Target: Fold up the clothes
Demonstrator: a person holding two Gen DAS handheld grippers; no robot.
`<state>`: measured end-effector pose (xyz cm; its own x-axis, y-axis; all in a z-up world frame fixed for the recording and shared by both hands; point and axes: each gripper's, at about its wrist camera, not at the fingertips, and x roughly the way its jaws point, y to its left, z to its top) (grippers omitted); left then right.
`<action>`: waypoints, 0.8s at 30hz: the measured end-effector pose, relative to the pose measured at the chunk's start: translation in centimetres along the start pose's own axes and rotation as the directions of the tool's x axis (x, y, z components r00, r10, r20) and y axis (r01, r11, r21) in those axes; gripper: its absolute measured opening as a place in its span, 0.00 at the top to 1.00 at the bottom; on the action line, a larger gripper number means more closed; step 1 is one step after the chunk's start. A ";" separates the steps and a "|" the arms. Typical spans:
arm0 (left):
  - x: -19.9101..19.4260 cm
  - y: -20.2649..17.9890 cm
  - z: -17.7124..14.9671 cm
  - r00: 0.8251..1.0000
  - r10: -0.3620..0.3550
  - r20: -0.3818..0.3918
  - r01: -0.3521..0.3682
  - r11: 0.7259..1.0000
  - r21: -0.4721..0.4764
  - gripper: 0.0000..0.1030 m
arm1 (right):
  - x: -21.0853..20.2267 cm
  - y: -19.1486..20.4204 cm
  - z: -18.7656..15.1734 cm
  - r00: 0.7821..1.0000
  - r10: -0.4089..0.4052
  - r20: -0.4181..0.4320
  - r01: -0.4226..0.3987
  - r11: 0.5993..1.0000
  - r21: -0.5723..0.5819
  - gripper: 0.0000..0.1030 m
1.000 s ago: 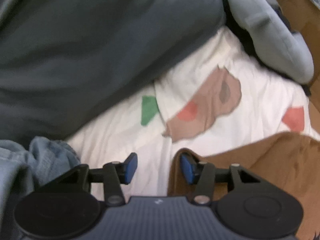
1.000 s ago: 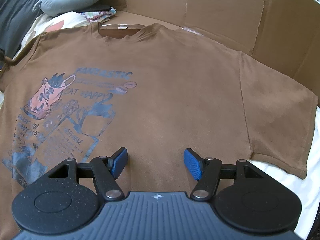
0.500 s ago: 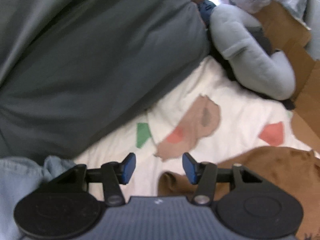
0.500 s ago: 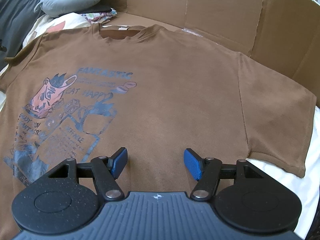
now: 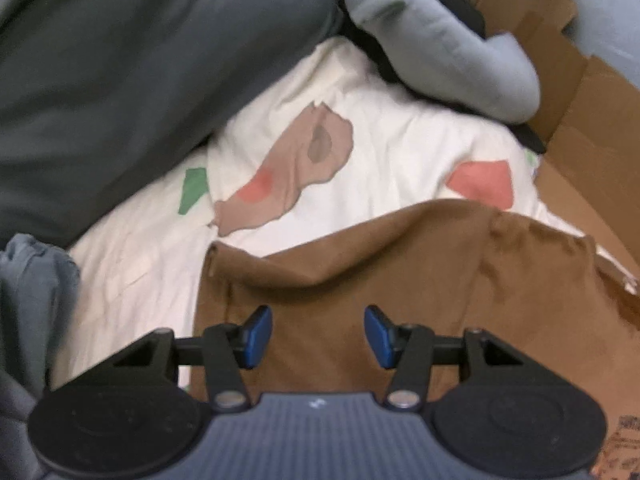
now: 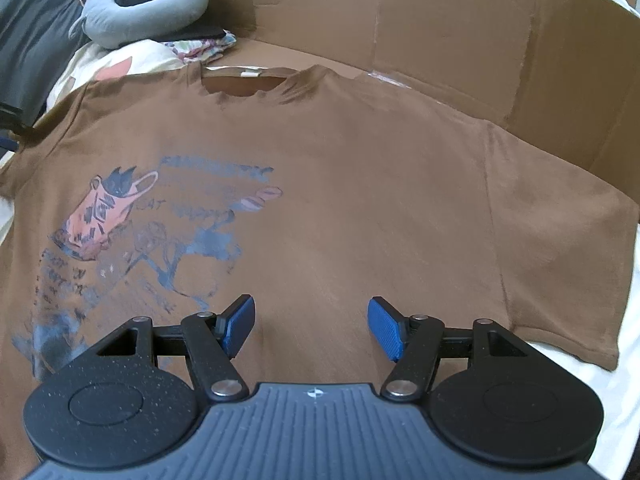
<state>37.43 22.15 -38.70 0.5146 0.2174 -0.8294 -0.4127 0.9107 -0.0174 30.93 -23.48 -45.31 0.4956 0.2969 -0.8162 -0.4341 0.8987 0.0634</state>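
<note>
The brown T-shirt (image 6: 340, 184) lies spread flat, print side up, on a white bedsheet (image 5: 400, 152), its collar well ahead of the right tool (image 6: 311, 326) and a cardboard wall (image 6: 440, 28) beyond that. The right tool hangs over the lower body of the shirt with its blue pads apart and nothing between them; the left tool (image 5: 318, 336) sits over the shirt's left sleeve (image 5: 360, 264), pads likewise apart and empty, the cloth below them not pinched. The main risk, as I judge it, is a poor pinch at the sleeve: its hem is humped and wrinkled just ahead of the left tool, so closing there could catch one layer only, or snag the bedsheet underneath, and the fold would drag the shirt askew. With the right tool not holding anything down, a pull from the left could also slide the whole shirt sideways. The left view alone shows that rumpled sleeve edge, the dark grey bedding (image 5: 140, 80) and a bit of denim (image 5: 32, 280) to the tool's left; the right view alone shows the blue-and-pink print (image 6: 132, 240), the collar and the far sleeve lying smooth.
</note>
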 end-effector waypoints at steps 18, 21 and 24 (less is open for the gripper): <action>1.3 0.8 6.5 0.996 0.044 0.084 -0.037 0.996 -0.076 0.50 | 0.4 0.0 0.0 1.000 0.014 0.012 -0.013 1.000 -0.010 0.33; 0.6 -2.0 6.5 0.996 -0.022 0.088 0.024 1.000 -0.015 0.53 | 0.4 0.1 -0.1 1.000 0.014 0.011 -0.014 1.000 -0.011 0.33; 0.2 -4.9 6.3 0.992 -0.085 0.090 0.082 0.996 0.033 0.57 | 0.3 0.0 -0.1 1.000 0.012 0.014 -0.012 1.000 -0.011 0.33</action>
<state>44.29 19.95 -35.30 0.6133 0.1704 -0.7713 -0.3439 0.9367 -0.0665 30.96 -23.39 -45.65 0.5007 0.3123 -0.8073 -0.4486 0.8913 0.0666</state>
